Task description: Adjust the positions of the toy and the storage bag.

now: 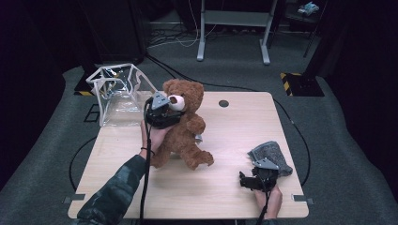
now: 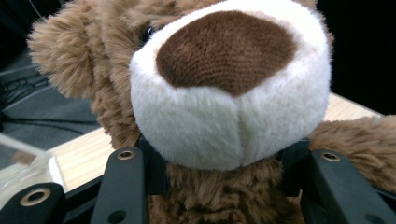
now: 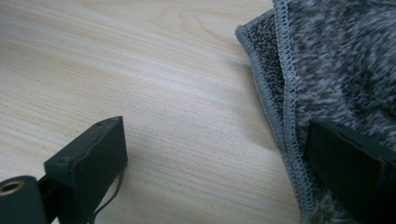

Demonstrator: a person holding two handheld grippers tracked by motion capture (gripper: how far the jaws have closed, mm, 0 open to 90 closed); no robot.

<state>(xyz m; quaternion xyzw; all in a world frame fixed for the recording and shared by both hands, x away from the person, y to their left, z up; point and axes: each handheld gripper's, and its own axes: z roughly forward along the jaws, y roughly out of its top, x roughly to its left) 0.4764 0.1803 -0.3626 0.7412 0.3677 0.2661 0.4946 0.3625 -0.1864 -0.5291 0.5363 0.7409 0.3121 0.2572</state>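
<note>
The left gripper (image 1: 162, 112) clamps its black jaws on the neck of the plush teddy bear (image 1: 183, 124), just under the white muzzle. The bear stands upright near the table's (image 1: 225, 140) left middle, long axis vertical, its snout turned toward the gripper. The left forearm reaches up from below. The right gripper (image 1: 256, 180) rests with jaws apart, one over the grey fleecy cloth (image 1: 272, 154).

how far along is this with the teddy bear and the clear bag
Done: the left gripper has its fingers closed around the neck of the brown plush teddy bear, holding it upright on the wooden table. In hand: the bear stands beside the clear plastic bag, not in it. Left, probably: bagging the bear; the right gripper rests open at the grey fuzzy cloth.
</note>
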